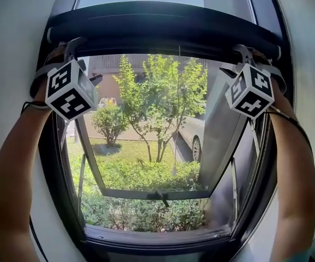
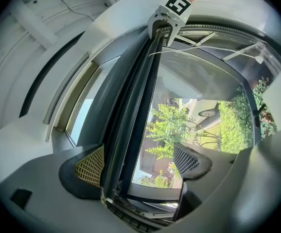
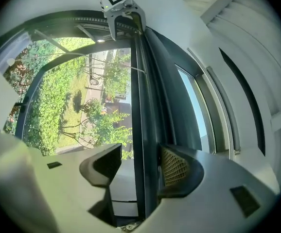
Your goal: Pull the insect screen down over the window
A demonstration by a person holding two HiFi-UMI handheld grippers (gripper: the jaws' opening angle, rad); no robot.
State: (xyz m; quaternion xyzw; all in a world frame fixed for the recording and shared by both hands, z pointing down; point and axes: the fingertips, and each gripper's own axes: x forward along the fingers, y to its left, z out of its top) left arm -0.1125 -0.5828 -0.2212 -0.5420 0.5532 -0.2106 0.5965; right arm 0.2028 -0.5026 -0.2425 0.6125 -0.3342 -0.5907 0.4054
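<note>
both forearms (image 1: 16, 173) reach up; left gripper (image 2: 138, 161) and right gripper (image 3: 140, 164) straddle the insect screen bar (image 1: 163, 29) at the window (image 1: 146, 238) top, jaws apart, not clamped; i'd close both squarely on it, then draw down evenly so it doesn't skew

The roll-down insect screen (image 1: 163, 30) shows as a long, slim black pull bar lying level across the dark-framed window (image 1: 152, 238), high up and close under the top of the opening. Nearly all of the opening below the bar stands uncovered. Whether any mesh is drawn out above the bar cannot be told. A thin pale cord (image 1: 177, 108) hangs down from about the bar's middle. The window's glazed sash (image 1: 157, 194) is pushed outward at its lower edge and tilted away from the frame, its dark bottom rail well clear of the sill
</note>
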